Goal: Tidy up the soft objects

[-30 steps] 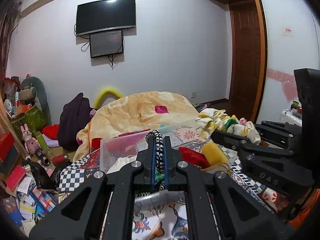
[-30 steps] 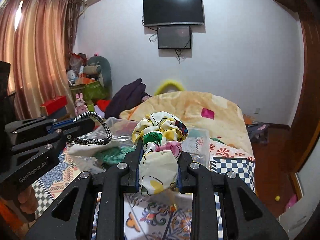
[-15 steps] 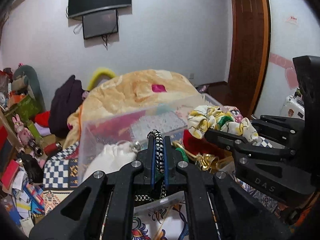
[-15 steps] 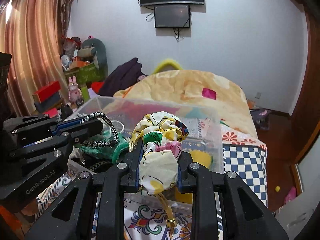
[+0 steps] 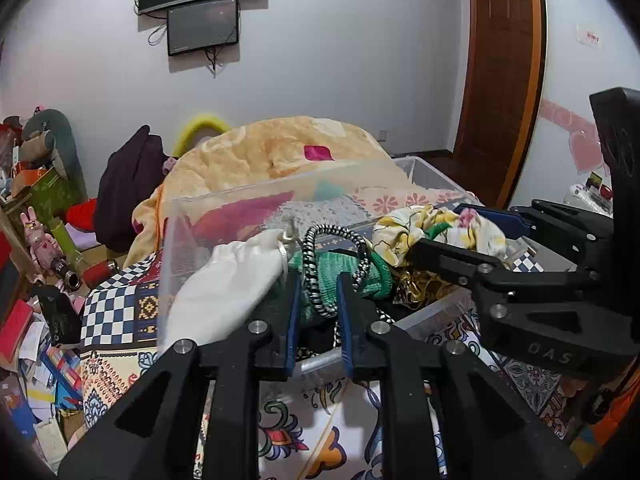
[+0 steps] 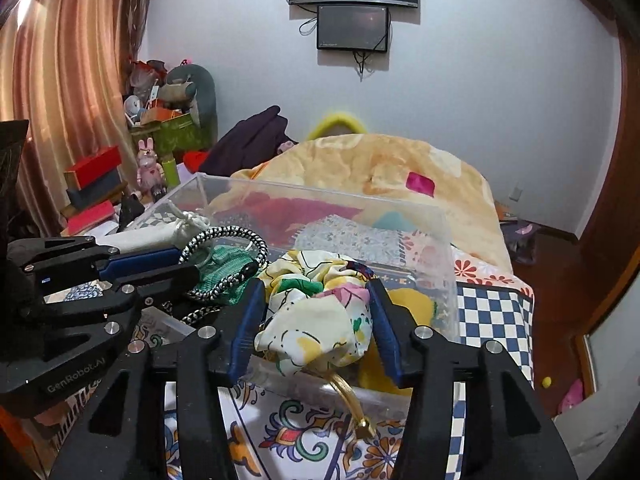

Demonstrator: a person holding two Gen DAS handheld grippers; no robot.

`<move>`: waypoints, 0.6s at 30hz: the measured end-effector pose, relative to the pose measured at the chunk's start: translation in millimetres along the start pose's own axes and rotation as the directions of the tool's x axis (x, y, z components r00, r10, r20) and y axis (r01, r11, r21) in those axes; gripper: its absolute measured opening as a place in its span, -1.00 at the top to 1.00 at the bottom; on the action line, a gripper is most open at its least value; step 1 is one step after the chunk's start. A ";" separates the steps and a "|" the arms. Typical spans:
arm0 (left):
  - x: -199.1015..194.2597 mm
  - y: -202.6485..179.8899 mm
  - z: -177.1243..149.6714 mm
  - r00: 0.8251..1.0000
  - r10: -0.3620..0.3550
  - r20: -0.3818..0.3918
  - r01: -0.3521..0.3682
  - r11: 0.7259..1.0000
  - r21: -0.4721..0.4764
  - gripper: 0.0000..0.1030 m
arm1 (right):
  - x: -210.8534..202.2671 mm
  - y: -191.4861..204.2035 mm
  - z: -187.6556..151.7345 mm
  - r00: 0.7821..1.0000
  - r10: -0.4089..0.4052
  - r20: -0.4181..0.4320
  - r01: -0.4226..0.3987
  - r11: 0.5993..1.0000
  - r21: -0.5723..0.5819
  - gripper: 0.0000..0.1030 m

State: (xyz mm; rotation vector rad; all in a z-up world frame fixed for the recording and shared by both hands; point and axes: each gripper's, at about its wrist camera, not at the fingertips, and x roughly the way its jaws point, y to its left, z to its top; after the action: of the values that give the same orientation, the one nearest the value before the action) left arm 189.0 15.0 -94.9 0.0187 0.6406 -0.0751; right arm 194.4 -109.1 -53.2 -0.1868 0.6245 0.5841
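Both over the bin [image 6: 448, 240]: left gripper [image 5: 318, 280] narrowly parted around the cord [image 5: 320, 280], right gripper [image 6: 316, 292] wide around the scrunchie [image 6: 320, 312].

A clear, glossy plastic storage bin [image 6: 420, 216] is seen. A black-and-white braided cord loop [image 5: 320, 276] looks woven and rough; a floral printed cloth scrunchie [image 6: 320, 312] looks soft and matt. A green knitted fabric piece [image 5: 332, 268] is ribbed. A white cloth drawstring pouch [image 5: 224, 284] appears smooth. Matt black plastic forms the left gripper [image 5: 318, 292] and the right gripper [image 6: 316, 304], with shiny metal screws.
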 end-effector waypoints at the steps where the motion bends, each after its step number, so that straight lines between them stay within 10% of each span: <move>1: -3.2 0.5 0.3 1.000 -0.001 0.007 0.001 1.000 -0.003 0.63 | -1.2 -0.7 0.9 1.000 0.001 0.003 -0.001 1.000 0.001 0.06; 12: -70.2 4.1 16.4 0.985 -0.001 0.171 0.008 0.999 -0.042 0.60 | -57.3 -4.2 14.7 0.990 0.024 0.141 -0.026 1.000 0.008 0.05; 18: -117.8 0.3 28.8 0.955 0.031 0.294 -0.018 0.999 -0.046 0.25 | -95.9 -1.6 25.9 0.967 0.032 0.252 -0.036 0.999 0.013 -0.10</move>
State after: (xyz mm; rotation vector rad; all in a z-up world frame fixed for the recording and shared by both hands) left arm 112.1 21.7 -1.4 -0.0254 0.3426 -0.0389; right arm 145.2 -145.6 24.9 -0.0835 0.3869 0.6240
